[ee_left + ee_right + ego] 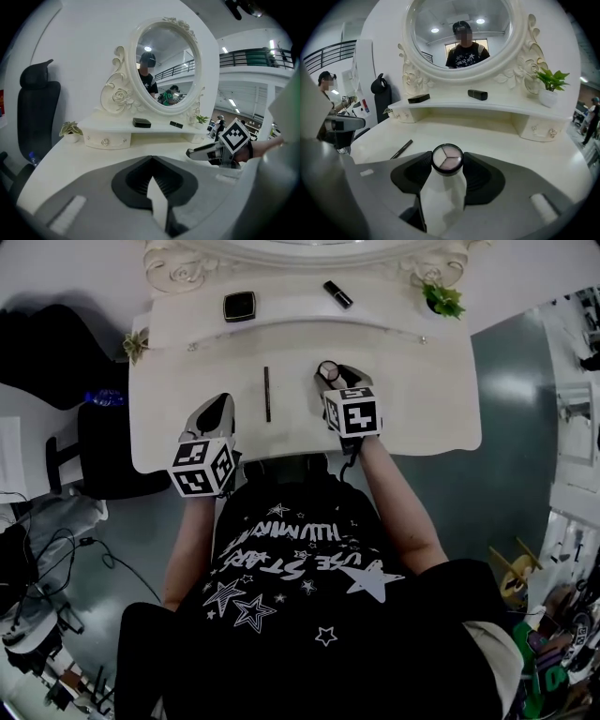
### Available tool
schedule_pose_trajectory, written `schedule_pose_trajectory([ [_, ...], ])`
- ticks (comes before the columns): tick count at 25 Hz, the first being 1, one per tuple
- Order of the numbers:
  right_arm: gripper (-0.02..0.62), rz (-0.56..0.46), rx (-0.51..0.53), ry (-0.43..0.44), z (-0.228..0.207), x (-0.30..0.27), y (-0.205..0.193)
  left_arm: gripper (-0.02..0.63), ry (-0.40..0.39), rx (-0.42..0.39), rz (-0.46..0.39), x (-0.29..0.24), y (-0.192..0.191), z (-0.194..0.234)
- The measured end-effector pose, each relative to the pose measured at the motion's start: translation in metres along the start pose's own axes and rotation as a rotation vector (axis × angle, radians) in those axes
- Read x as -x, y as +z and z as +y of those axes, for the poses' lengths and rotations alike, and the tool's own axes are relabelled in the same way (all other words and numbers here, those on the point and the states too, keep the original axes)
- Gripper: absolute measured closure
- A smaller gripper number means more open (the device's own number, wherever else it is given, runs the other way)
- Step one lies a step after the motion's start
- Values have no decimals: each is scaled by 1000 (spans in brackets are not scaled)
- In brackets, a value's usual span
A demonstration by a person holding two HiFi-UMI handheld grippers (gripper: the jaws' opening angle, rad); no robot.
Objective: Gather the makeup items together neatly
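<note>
My right gripper (332, 377) is shut on a small round eyeshadow palette (447, 158) with a black rim and three pale pans, held just above the white vanity table (422, 399). A thin black makeup pencil (267, 393) lies on the tabletop between the two grippers, also seen as the pencil (401, 148) to the right gripper's left. My left gripper (221, 405) hovers over the table's front left, jaws closed together with nothing in them. On the raised back shelf sit a black square compact (239, 306) and a black lipstick tube (337, 293).
An oval mirror (461, 33) in an ornate white frame stands behind the shelf. Small potted plants sit at the shelf's right end (442, 299) and left end (135, 344). A black chair (36, 108) stands left of the table. The table's front edge runs just before the person's torso.
</note>
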State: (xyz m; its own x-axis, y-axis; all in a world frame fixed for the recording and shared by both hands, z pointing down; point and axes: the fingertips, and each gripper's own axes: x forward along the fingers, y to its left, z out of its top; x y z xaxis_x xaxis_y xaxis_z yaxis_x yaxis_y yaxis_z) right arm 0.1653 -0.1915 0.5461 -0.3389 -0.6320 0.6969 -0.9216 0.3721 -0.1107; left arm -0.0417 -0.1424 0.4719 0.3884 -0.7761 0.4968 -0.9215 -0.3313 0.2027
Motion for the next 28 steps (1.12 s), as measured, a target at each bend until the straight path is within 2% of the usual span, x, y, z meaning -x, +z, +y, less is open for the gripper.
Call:
schedule_pose_trajectory([
  [12,356,51,66,28,63,-23,-9,604,-79,-6,16,2,0,43],
  [28,356,96,85,-27,80,-27,-27,604,-144,-30,49,4,-9,52],
])
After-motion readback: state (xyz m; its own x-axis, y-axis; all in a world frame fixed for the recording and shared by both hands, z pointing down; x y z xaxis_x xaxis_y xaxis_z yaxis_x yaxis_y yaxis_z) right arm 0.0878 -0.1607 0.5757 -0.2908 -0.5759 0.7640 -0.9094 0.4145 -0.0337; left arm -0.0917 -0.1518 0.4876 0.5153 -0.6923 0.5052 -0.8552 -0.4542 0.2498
